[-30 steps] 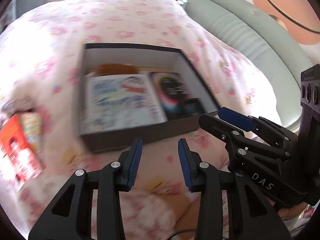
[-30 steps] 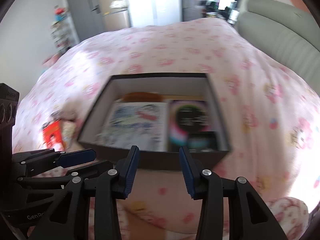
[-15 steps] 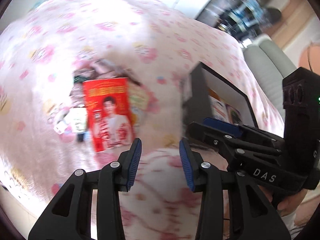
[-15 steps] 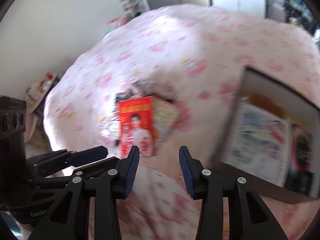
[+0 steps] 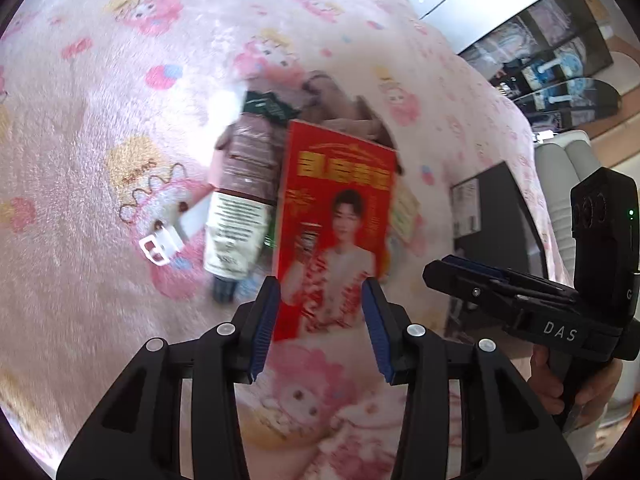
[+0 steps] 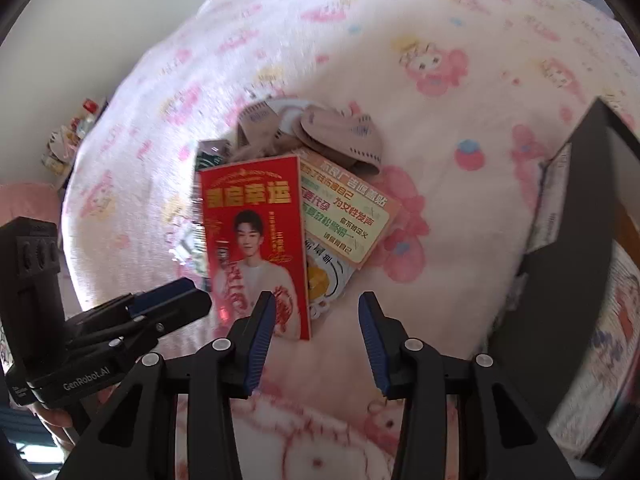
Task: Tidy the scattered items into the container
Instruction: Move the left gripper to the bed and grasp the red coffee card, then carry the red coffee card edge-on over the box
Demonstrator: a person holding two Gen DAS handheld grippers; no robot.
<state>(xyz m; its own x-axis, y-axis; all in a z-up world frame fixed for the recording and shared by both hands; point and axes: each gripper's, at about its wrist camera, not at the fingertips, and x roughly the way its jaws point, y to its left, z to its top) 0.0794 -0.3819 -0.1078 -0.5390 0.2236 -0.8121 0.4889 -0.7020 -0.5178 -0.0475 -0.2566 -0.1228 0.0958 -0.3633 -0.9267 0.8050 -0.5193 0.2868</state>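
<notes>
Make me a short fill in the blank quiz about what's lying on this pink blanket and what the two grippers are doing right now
1. The tall red printed card shows a picture of a ____.
2. The black cardboard box sits to the ____ of the pile in the right wrist view.
3. The left gripper has its jaws ____, with nothing clamped.
4. The white strap with a buckle lies on the ____ blanket.

Missing words: person; right; open; pink

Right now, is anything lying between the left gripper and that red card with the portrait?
Nothing visible. The left gripper hangs open just short of the red portrait card's near edge. The card tops the pile on the pink blanket.
</notes>
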